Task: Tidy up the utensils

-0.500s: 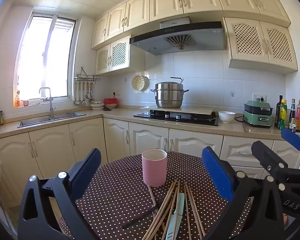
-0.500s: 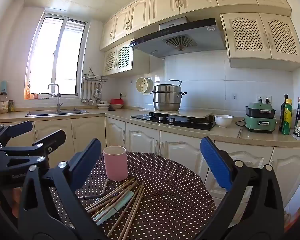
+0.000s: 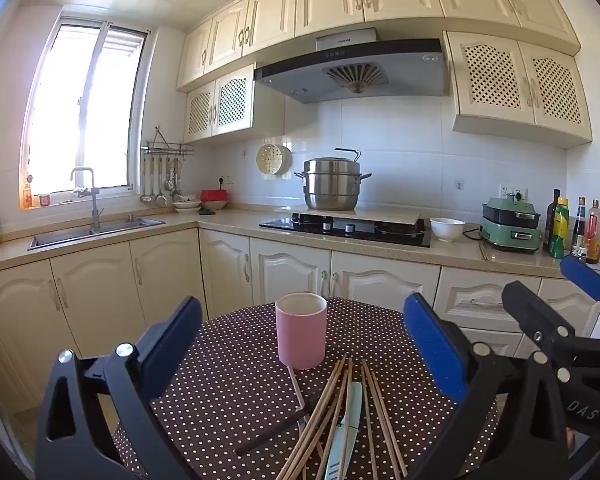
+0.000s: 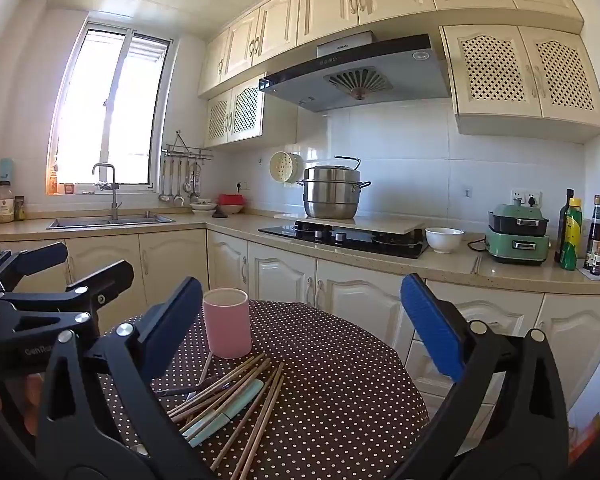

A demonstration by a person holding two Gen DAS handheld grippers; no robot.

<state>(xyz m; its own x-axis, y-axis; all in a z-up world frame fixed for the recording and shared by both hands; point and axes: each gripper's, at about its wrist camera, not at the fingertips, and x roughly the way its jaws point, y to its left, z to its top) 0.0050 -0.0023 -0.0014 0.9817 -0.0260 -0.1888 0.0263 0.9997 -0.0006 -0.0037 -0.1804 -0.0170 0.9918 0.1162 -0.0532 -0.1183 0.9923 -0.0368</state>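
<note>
Both tools, left and right, hang released and empty; nothing's really changed in half a second. Chopsticks lie loose on the table below them, cup just beyond. Sorting hasn't started.

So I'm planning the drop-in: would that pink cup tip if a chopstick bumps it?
Possibly. The pink cup is tall, narrow and looks empty, so likely light. It stands on a tablecloth, which might let it slide first.

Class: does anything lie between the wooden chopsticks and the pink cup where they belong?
Nothing visible does. The wooden chopsticks lie loose on the dotted tablecloth just before the upright pink cylindrical cup, its mouth open.
</note>
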